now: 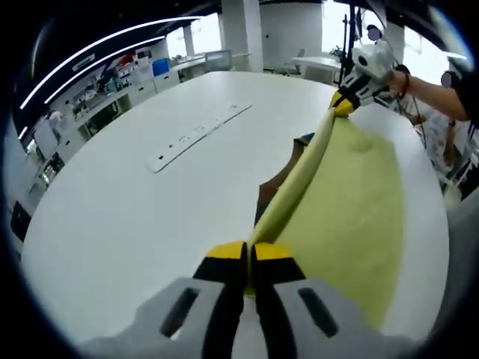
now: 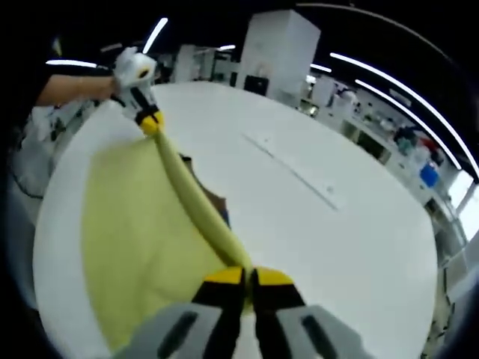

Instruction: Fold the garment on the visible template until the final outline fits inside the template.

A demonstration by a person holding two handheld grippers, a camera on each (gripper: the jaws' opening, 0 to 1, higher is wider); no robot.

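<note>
Yellow garment (image 1: 352, 202): stretched above white table (image 1: 135, 217), near its edge, over brown template (image 1: 273, 187). Left gripper (image 1: 249, 258) pinches one corner; right gripper (image 2: 248, 278) pinches the other.

white table (image 1: 127, 217) | flat white strip (image 1: 196, 136) on it | shelving (image 2: 389, 123) behind

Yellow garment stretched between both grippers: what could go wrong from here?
1. The yellow garment hangs from two small pinches, left gripper and right gripper; either corner might slip.
2. The lifted cloth hides most of the brown template, so the fold may land outside it.
</note>
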